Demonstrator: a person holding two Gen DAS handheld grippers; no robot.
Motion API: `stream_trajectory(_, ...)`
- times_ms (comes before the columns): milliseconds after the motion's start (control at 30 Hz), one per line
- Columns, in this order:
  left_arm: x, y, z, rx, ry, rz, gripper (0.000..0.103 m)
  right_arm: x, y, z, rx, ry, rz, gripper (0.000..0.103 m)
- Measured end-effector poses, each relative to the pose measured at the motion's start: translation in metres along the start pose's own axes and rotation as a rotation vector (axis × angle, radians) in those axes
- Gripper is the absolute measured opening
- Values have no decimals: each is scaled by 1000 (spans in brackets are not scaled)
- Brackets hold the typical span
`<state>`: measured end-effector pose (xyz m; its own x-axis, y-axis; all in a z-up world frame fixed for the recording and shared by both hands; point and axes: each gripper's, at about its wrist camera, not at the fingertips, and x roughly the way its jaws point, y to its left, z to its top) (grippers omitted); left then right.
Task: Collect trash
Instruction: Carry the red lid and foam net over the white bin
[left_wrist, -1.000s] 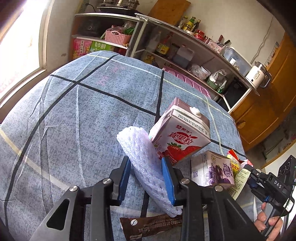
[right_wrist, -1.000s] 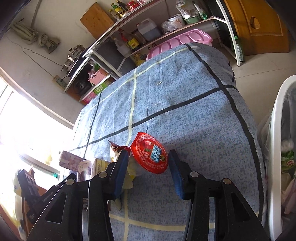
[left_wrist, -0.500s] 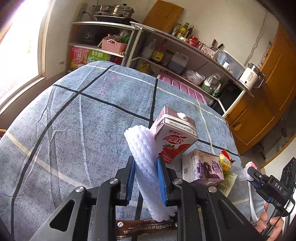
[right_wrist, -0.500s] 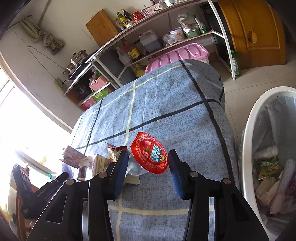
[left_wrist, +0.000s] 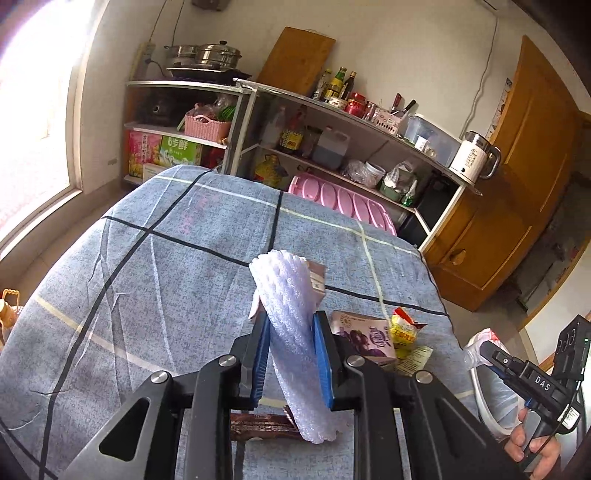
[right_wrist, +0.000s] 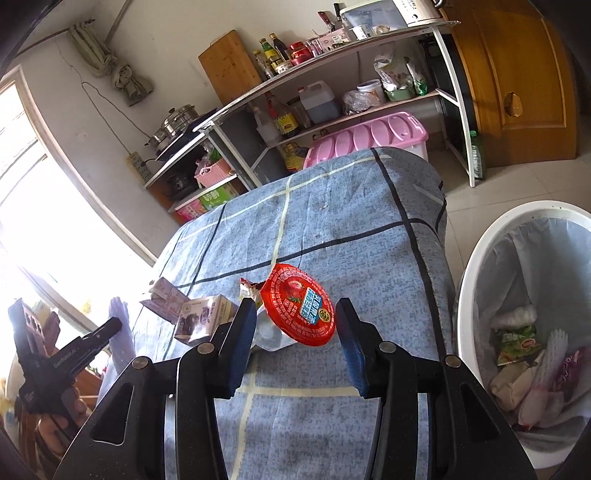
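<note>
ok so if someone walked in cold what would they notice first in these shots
Probably the white foam fruit net pinched upright between the left gripper fingers, above the blue checked tablecloth. Next, the round red foil lid on a clear cup held in the right gripper, with the white bag-lined trash bin already holding wrappers on the floor to its right.

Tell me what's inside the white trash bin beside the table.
The white trash bin has a plastic liner holding a green snack packet, white foam netting and crumpled wrappers. Anything beneath that pile is covered.
</note>
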<state>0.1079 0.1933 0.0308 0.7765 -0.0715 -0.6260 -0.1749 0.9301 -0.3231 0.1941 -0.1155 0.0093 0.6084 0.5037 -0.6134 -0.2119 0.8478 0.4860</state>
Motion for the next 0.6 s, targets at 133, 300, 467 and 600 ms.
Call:
stream_trajectory(133, -2, -27, -3, 53, 10, -37, 24, -13, -4, -2, -1, -13, 12, 46)
stream_trajectory(300, 2, -69, -11, 125, 30, -105, 24, -31, -13, -2, 4, -31, 13, 46)
stream_trajectory(467, 9, -112, -23, 186, 63, -185, 24, -53, -31, 0, 25, -60, -8, 46)
stream_trajectory(600, 17, -145, -31, 220, 91, -249, 24, -69, -48, 0, 44, -76, -34, 46)
